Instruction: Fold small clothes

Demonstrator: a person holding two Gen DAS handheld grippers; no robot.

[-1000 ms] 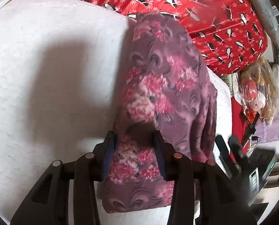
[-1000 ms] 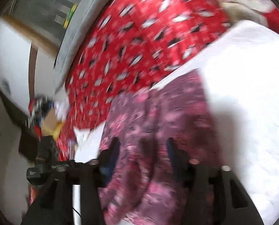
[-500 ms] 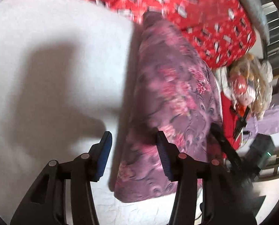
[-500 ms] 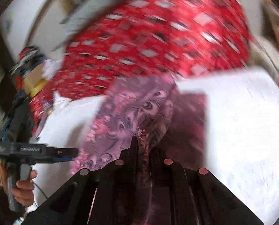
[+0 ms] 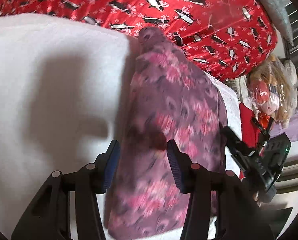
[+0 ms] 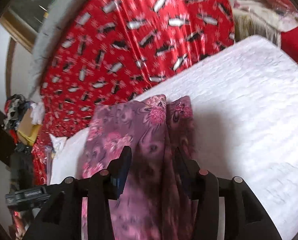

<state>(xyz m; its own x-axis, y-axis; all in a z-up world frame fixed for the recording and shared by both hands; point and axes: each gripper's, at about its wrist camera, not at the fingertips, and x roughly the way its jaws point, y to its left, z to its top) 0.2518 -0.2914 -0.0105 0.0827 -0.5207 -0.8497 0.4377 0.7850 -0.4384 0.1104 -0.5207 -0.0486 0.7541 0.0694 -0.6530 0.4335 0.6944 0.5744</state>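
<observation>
While the red penguin sheet (image 5: 189, 10) fills 12 o'clock, the white pad (image 5: 49, 80) carries the floral garment (image 5: 175, 108) lengthwise down its middle. Left gripper (image 5: 143, 150) and right gripper (image 6: 153, 156) hang over its 6 o'clock end, fingers spread wide, gripping nothing.

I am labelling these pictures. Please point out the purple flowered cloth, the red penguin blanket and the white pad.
purple flowered cloth (image 5: 173, 108), left wrist view, its middle.
red penguin blanket (image 5: 169, 6), left wrist view, top middle.
white pad (image 6: 249, 104), right wrist view, bare part.
</observation>
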